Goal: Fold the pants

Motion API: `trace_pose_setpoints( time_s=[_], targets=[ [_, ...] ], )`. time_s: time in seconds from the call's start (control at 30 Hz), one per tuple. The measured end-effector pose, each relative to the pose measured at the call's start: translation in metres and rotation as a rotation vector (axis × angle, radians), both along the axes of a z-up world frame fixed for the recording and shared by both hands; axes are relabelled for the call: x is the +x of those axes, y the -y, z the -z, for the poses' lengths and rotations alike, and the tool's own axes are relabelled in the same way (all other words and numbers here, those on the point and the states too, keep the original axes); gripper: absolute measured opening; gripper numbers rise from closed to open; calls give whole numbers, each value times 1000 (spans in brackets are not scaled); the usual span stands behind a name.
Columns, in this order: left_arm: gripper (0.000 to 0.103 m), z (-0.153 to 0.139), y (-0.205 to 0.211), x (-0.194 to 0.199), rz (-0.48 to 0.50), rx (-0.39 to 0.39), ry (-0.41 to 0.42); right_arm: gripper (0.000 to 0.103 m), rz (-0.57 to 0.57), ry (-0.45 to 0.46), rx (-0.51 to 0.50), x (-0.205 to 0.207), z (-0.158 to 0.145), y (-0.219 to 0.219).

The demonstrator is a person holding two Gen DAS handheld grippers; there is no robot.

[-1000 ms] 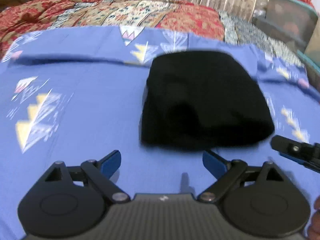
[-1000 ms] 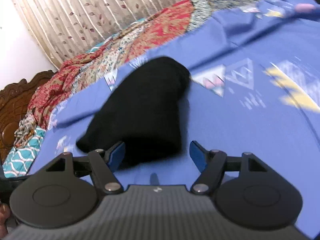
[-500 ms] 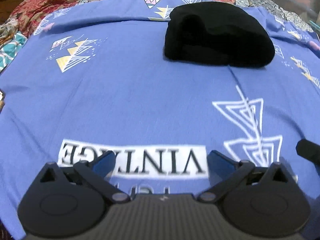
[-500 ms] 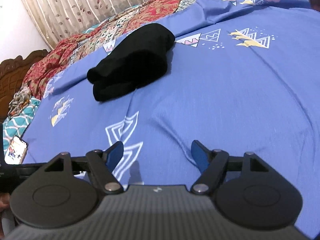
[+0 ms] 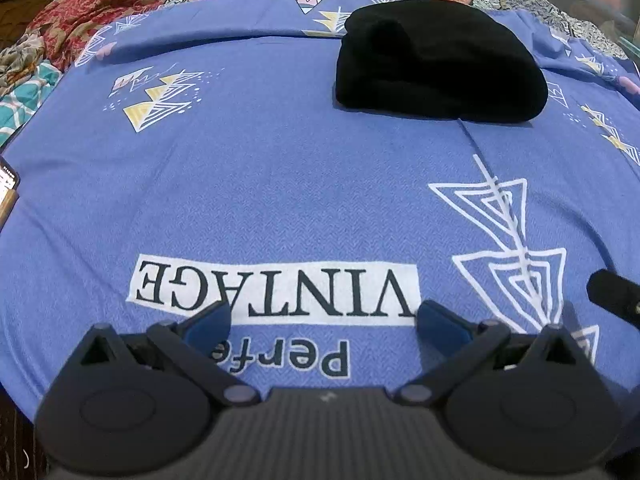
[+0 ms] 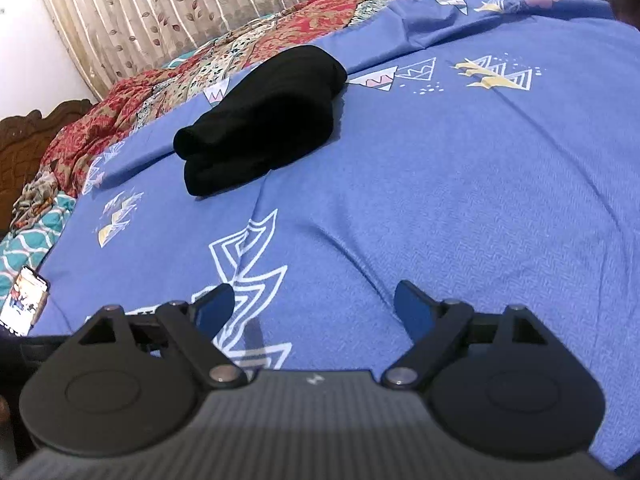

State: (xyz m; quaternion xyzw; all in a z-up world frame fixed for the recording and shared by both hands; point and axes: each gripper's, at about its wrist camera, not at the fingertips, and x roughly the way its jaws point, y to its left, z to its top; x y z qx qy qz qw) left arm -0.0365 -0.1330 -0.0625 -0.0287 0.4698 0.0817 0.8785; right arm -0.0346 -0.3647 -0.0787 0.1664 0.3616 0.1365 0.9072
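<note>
Movement: both grippers have pulled back from the pants since a second ago, when the black bundle lay just ahead of their fingers; over the last half second the views have barely changed.
Pants: the pants (image 5: 440, 64) lie folded into a thick black bundle on the far part of the bedsheet (image 5: 300, 184), right of centre in the left wrist view and far left of centre in the right wrist view (image 6: 264, 120); the stacked layers show at the bundle's near-left end.
Left gripper: the left gripper (image 5: 322, 322) hangs low over the near part of the sheet, above the upside-down print "VINTAGE", its blue-tipped jaws spread wide and holding nothing, well apart from the pants.
Right gripper: the right gripper (image 6: 314, 306) is likewise released and empty, over the white zigzag print; a dark part of it (image 5: 614, 296) shows at the right edge of the left wrist view.
Bedsheet: blue, with triangle prints and a few soft creases running from the pants toward the near edge (image 6: 460, 200).
Surroundings: a red patterned blanket (image 6: 132, 108) lies bunched along the far side, before a striped curtain (image 6: 172, 12); a phone (image 6: 24, 298) with a lit screen sits near the sheet's left edge.
</note>
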Motion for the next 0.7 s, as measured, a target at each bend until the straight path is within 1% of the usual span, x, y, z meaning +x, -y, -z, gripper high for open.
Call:
trace_pose_setpoints(
  time_s=[0.53,0.7],
  targets=[
    [103,2,-1,-3,6,1,12,92,6,21,-5,-7,2,-4],
    [103,2,1,0,1,11,-9,96,-11,24,-14,-8,2,-5]
  ],
)
